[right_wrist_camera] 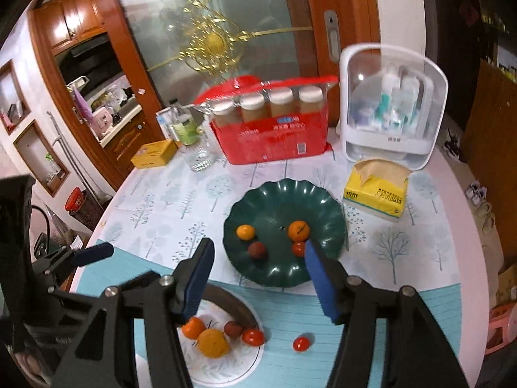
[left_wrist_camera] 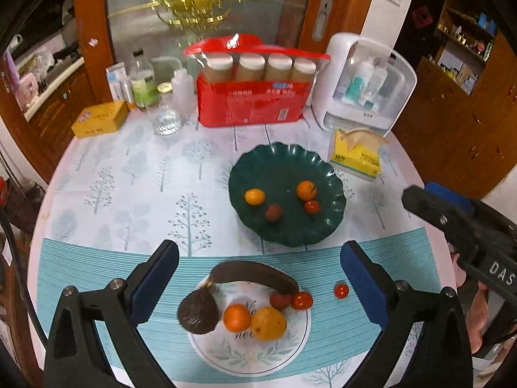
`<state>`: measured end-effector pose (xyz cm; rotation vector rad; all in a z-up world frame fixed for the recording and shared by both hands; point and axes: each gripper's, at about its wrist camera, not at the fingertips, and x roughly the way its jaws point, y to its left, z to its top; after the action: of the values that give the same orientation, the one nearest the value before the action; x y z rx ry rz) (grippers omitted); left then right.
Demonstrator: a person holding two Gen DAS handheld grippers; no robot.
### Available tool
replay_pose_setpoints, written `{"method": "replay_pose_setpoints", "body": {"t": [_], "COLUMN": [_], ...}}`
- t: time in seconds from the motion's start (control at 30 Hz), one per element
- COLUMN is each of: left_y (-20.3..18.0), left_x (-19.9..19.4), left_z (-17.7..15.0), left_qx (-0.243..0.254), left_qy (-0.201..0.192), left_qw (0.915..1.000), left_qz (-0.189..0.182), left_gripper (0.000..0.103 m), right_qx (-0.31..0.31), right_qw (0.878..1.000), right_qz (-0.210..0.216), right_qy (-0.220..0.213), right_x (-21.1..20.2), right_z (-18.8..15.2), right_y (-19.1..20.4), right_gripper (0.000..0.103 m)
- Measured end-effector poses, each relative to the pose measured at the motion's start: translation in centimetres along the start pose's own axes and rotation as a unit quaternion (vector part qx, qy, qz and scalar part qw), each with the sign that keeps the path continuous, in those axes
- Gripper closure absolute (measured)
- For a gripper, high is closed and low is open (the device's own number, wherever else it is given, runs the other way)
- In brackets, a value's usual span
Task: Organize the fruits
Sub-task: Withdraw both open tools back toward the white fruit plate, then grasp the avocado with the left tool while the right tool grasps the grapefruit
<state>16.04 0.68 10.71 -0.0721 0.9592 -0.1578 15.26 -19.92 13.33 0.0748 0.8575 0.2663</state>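
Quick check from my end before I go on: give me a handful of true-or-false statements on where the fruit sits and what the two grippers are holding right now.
1. The green plate holds four fruits. True.
2. The banana lies on the green plate. False: it lies on the white plate, beside the avocado.
3. One cherry tomato sits on the tablecloth, off both plates. True.
4. The left gripper is clamped on the avocado. False: its jaws stand wide open with nothing pressed between the pads.
5. The right gripper carries an orange. False: its jaws are apart and empty.
6. The yellow tissue pack stands to the right of the green plate. True.
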Motion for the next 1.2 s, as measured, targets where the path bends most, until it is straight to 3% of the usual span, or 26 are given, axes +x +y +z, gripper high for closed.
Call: {"method": "replay_pose_setpoints", "body": {"t": [0.37, 0.53, 0.77, 0.93, 1.07, 1.2], "left_y": [2.2, 3.7, 6.0, 6.4, 6.6, 6.6], "left_x": [-6.4, -6.5, -5.9, -4.6, -1.9, 2.0], "left_z": [-4.6, -7.9, -11.8, -14.4, -15.6, -16.5], "left_qx": [0.006, 0.006, -0.04, -0.043, -0.035, -0.02], "left_qy": [-0.051, -0.073, -0.098, -0.123, -0.113, -0.08], "left_qw": [0.9987, 0.9958, 0.9938, 0.9895, 0.9897, 0.9924], "left_qz": [0.004, 0.055, 0.036, 0.062, 0.08, 0.092], "left_gripper": [0.003, 0.003, 0.003, 0.003, 0.003, 0.003], "right_qx": [-0.028, -0.05, -0.072, -0.092, -0.106, -0.105], "right_qw": [0.999, 0.998, 0.994, 0.991, 0.991, 0.994], "right_qz": [0.027, 0.026, 0.021, 0.017, 0.021, 0.025], "right_qy": [-0.031, -0.034, -0.084, -0.1, -0.083, -0.032], "right_x": [-5.6, -5.0, -5.2, -4.2, -1.2, 3.4], "right_z": [-5.1, -8.9, -13.8, -16.9, -19.1, -20.8], "right_y": [2.8, 4.4, 5.9, 7.0, 7.2, 7.1], "right_gripper": [0.043, 0.043, 0.043, 0.043, 0.043, 0.043]}}
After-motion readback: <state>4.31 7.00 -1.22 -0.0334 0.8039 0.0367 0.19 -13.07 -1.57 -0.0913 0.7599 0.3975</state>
